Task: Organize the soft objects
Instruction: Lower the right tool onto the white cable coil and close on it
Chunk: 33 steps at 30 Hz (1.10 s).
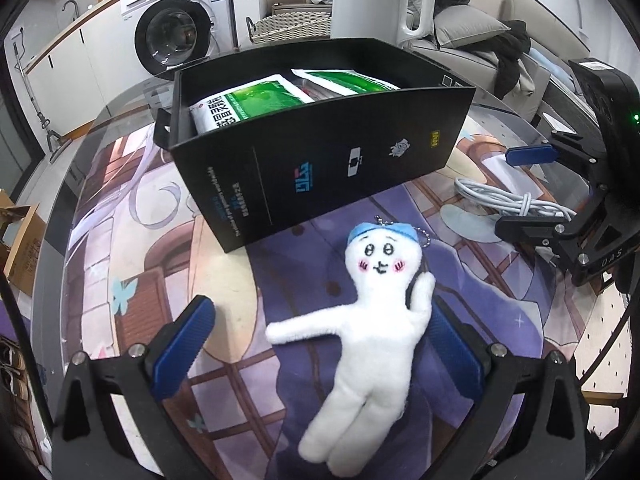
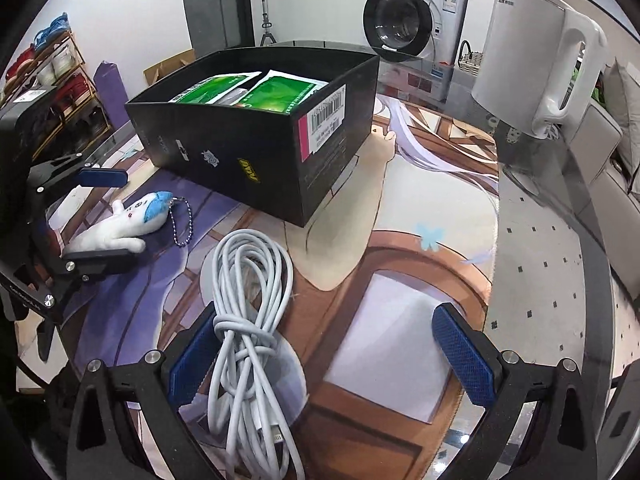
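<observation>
Straddling a white plush doll (image 1: 376,316) that lies face up on the printed mat (image 1: 192,248), the left gripper (image 1: 320,344) stands wide open, its right blue pad beside the doll's raised arm. Just beyond the doll's blue-capped head sits a black box (image 1: 320,160) holding green packets (image 1: 256,104). To the box's right, the right gripper (image 2: 332,356), also spread open, flanks a coiled white cable (image 2: 248,320), its left pad touching the bundle.
</observation>
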Motion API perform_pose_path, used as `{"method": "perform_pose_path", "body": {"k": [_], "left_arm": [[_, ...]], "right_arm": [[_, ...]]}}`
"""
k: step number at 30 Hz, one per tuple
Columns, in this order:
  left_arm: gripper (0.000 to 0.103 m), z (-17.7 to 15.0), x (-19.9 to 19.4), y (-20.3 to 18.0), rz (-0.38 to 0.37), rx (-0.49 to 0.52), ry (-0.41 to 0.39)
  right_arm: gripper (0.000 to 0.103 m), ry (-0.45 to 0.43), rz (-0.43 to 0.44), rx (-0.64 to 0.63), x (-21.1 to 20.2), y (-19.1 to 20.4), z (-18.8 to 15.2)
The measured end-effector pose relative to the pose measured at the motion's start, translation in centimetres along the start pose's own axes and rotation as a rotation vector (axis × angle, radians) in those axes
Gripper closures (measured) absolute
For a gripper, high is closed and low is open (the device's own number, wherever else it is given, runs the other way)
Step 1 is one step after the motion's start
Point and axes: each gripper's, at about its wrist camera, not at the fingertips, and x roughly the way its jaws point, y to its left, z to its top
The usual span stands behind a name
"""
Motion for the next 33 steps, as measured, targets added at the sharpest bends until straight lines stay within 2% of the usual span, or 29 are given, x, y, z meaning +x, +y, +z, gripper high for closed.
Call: {"method": "perform_pose_path", "body": {"k": [9, 19, 27, 32, 33], "left_arm": [[0.0, -0.3, -0.1, -0.3, -0.013, 0.019, 0.006], [0.0, -0.9, -0.7, -1.7, -0.051, 0.078, 0.019], [0.0, -1.1, -0.9, -2.3, -0.07, 0.105, 0.005], [0.0, -1.2, -0.9, -2.2, -0.073, 0.107, 0.002], [0.0, -1.2, -0.9, -2.2, -0.073, 0.107, 0.002]], "right_arm": [[0.0, 0.009, 0.04, -0.046, -0.5, 1.2, -0.7], [0.001, 0.009, 0.047, -0.05, -1.1, 1.9, -1.7], [0.005, -0.013, 0.054, -0.064, -1.4, 2.5, -1.8], [0.033, -0.034, 0.044, -0.037, -1.8, 1.6, -1.5], [0.035, -0.035, 0.045, -0.038, -1.8, 1.5, -1.5]]}}
